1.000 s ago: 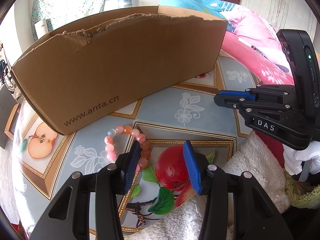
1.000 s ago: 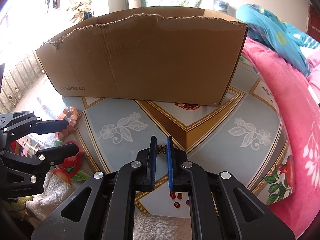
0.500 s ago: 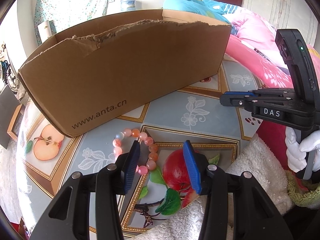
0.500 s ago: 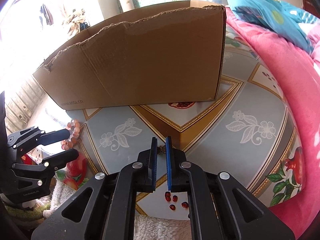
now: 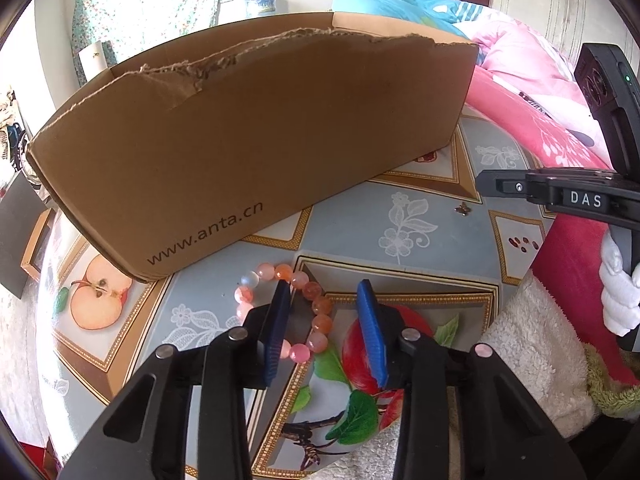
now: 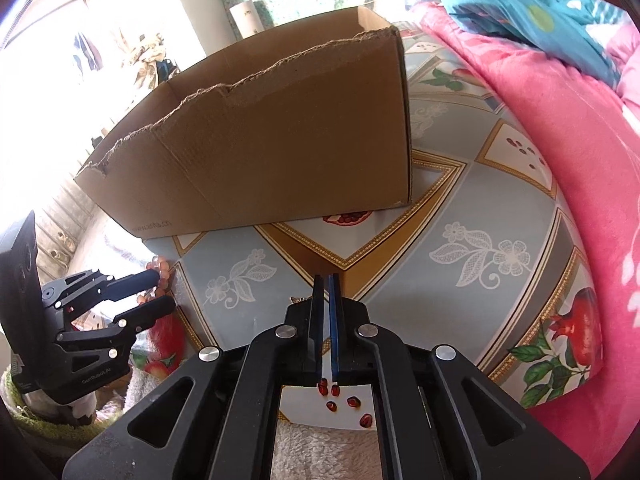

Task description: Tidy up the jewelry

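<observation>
Bracelet (image 5: 298, 312) between closing left tongs (image 5: 324, 332)

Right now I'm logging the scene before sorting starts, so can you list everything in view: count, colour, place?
cardboard box: one, brown, torn top edge, standing on the table behind the jewelry.
bead bracelet: one, pink and orange, flat on the table in front of the box, part of it between the left gripper's fingers.
small charm: one, bronze-coloured, lying on the table right of the bracelet.
tablecloth: one, blue-grey with gold borders and fruit prints.
blanket: one, pink, along the table's right.
towel: one, white, at the near edge.
gloved hand: one, white, holding the right gripper's handle.
left gripper: black with blue pads, open.
right gripper: black with blue pads, shut, empty.
</observation>
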`<state>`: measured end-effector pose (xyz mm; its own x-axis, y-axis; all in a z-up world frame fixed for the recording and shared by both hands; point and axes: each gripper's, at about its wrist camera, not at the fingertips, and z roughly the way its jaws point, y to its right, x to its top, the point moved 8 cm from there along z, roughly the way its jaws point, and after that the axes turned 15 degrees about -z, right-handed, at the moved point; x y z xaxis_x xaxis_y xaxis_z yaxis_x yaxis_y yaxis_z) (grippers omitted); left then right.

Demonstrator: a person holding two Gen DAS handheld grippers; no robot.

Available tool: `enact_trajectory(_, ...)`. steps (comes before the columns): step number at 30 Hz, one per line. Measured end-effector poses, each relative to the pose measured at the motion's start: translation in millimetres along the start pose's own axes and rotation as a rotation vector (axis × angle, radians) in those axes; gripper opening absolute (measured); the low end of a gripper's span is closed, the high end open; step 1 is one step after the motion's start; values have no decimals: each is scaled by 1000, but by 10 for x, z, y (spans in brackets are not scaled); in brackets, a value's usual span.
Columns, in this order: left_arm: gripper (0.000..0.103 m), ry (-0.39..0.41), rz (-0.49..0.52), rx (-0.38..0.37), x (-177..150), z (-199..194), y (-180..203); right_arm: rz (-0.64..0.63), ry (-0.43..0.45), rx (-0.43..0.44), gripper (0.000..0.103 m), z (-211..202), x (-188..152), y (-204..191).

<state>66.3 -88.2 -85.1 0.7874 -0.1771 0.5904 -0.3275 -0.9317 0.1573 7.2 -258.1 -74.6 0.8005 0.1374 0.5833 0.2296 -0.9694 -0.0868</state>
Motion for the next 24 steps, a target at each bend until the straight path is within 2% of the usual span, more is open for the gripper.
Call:
enact_trajectory(2, 25, 5, -9, 0, 9, 1, -21, -48, -23, -15, 20, 27, 11, -64)
enact_trajectory(7, 13, 18, -34, -14, 25, -4, -99, -193, -101, -63, 23, 120, 4, -227)
enact_trajectory(13, 11, 24, -47, -54, 28, -12, -151, -275, -174, -106, 23, 225, 53, -333)
enact_trajectory(16, 10, 32, -37, -60, 22, -26, -163, -265, -206, -111, 22, 292, 102, -402)
enact_trajectory(18, 10, 34, -36, -70, 23, -22, -159, -274, -224, -115, 15, 308, 126, -429)
enact_trajectory(19, 10, 34, -38, -76, 24, -22, -166, -276, -231, -112, 7, 313, 133, -445)
enact_trajectory(24, 10, 37, -47, -103, 18, -31, -187, -246, -251, -109, 7, 398, 230, -513)
